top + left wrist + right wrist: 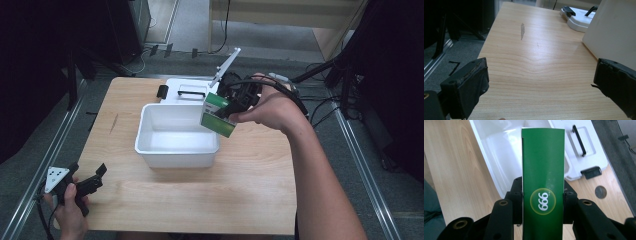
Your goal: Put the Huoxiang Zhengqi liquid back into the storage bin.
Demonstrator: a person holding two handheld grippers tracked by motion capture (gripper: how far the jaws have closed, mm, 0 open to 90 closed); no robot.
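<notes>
While gripped, green box [218, 114] overhangs bin [150, 148] (bare inside).

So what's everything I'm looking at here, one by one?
table: one, light wood, under everything.
tub: one, white, open, nothing in it, middle of the table.
lid: one, white with a black handle and black clips, flat on the table just behind the tub.
carton: one, green and white, held above the tub's right rear corner; a round mark with white figures shows on it in the right gripper view.
round dark spot: one, on the table beside the lid.
left tool: one, black, jaws open and holding nothing, at the table's near left edge.
right tool: one, black, jaws shut on the carton's sides.
</notes>
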